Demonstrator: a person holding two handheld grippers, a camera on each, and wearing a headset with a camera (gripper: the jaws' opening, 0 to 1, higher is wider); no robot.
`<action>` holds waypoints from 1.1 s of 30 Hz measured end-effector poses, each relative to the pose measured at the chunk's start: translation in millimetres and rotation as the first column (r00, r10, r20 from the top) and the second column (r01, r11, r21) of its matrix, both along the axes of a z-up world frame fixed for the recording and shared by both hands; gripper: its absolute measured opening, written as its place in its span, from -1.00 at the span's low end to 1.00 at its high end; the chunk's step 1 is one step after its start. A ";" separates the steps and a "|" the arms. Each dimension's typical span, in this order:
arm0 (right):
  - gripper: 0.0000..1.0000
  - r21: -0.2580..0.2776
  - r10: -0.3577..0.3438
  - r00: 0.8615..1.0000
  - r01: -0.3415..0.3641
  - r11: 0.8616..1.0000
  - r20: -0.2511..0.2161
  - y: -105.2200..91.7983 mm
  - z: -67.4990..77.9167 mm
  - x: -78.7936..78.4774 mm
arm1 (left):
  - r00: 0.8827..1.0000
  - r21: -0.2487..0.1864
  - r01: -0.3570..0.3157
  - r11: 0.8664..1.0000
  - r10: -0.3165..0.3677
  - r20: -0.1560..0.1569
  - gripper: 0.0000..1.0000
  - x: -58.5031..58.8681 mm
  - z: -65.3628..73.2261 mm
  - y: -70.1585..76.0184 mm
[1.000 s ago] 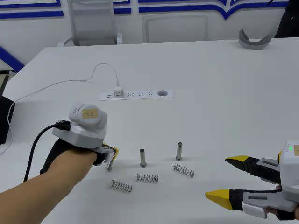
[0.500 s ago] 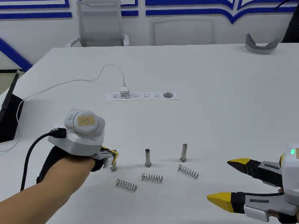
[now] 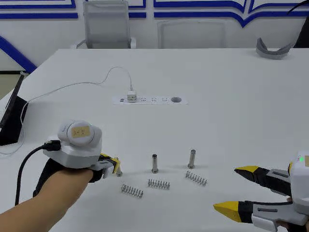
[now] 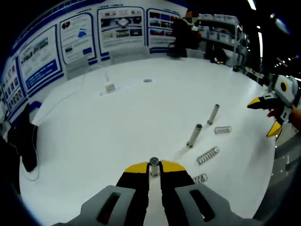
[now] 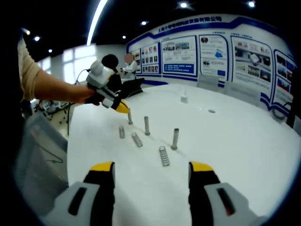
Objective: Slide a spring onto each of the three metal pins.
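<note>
Left gripper [image 3: 116,166] clamps the leftmost pin [image 3: 119,172]; right gripper [image 3: 225,188] gapes.

This looks like a lab or office demo room. Blue-trimmed posters [image 5: 181,49] line the wall. Mesh office chairs [image 3: 107,24] stand behind a large white table [image 3: 231,87].

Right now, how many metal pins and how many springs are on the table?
metal pins: 3
springs: 3
Total: 6
</note>
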State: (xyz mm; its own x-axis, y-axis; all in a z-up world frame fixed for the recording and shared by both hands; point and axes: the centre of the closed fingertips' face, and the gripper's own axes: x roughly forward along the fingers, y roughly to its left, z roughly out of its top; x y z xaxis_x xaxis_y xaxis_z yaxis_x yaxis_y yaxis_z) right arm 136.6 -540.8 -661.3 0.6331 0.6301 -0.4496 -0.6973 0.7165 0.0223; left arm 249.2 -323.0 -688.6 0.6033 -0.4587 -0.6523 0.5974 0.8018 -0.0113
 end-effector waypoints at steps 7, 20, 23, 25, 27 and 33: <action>0.29 -0.004 -0.001 1.000 0.000 1.000 -0.004 -0.7 -1.5 -0.3 | 1.000 0.009 0.017 1.000 -0.017 0.012 -0.84 2.2 -0.3 -2.0; 0.29 -0.004 0.005 1.000 -0.005 1.000 -0.010 0.4 -3.1 -1.6 | 0.999 0.000 0.030 1.000 -0.030 0.023 -0.76 -1.7 -2.0 -0.8; 0.29 -0.005 0.005 1.000 -0.005 1.000 -0.011 0.3 -3.3 -2.0 | 0.999 -0.008 0.033 0.999 -0.033 0.030 -0.73 -6.0 0.5 -0.1; 0.29 -0.003 0.005 1.000 -0.005 1.000 -0.010 0.0 -3.2 -2.0 | 0.999 -0.016 0.037 0.999 -0.037 0.035 -0.73 -7.4 1.4 1.2; 0.29 -0.003 0.003 1.000 -0.003 1.000 -0.010 -0.4 -3.2 -2.2 | 0.998 -0.022 0.047 0.999 -0.046 0.043 -0.72 -11.1 3.3 2.4; 0.29 -0.003 0.007 1.000 -0.007 1.000 -0.011 1.0 -3.6 -2.8 | 0.996 -0.051 0.082 0.995 -0.079 0.049 -0.70 -26.8 3.8 5.7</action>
